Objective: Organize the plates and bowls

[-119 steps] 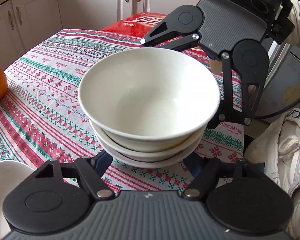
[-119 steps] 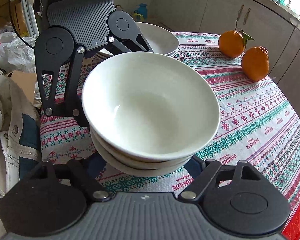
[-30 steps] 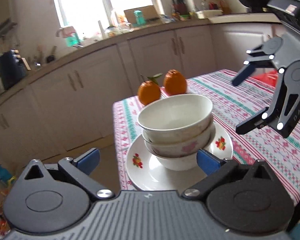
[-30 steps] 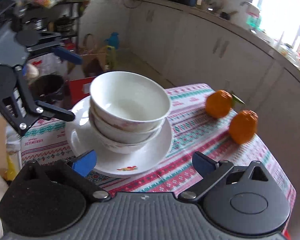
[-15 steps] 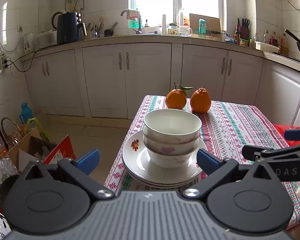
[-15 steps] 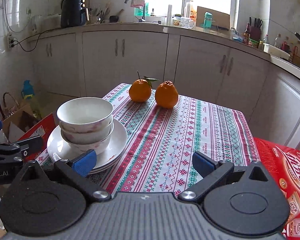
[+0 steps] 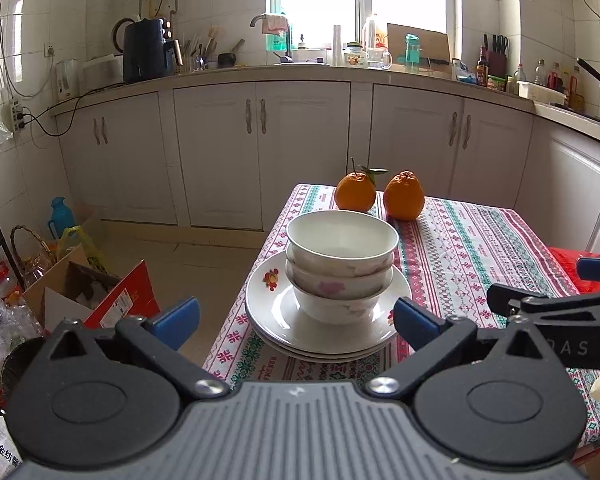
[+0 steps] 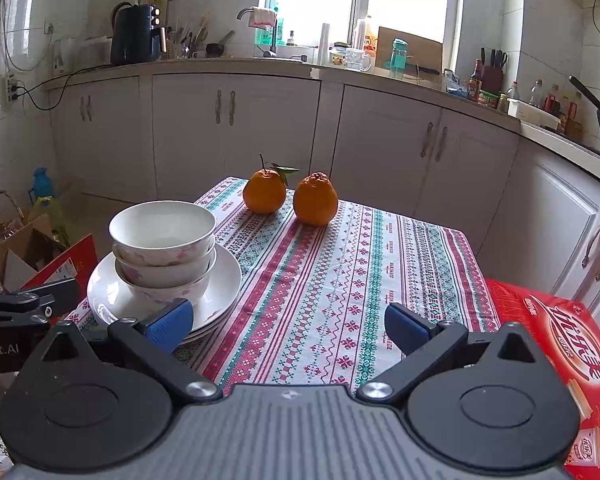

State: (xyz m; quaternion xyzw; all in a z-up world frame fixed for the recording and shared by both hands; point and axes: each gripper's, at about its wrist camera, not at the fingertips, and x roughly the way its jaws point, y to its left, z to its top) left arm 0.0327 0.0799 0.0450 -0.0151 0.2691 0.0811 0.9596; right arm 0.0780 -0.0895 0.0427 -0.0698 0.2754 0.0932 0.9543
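- Three bowls (image 7: 342, 258) are sitting nested in one stack, the top one plain white, the lower two showing pink flower prints.
- The bowl stack is resting in the middle of the plates (image 7: 328, 330); three rims are showing at the near edge, the top plate carrying small red flower marks.
- The whole pile is standing at the left edge of the table (image 8: 340, 280), which is wearing a red, green and white patterned cloth.
- Two oranges (image 8: 290, 196) are sitting side by side at the far end, one with a leaf, well apart from the plates.
- The left gripper (image 7: 296, 318) is hovering before the pile, jaws spread wide, holding nothing.
- The right gripper (image 8: 288, 324) is hanging over bare cloth, jaws likewise apart and empty.
- A red box (image 8: 560, 344) is lying beyond the table's right edge; cardboard boxes (image 7: 84, 292) are crowding the floor on the left.
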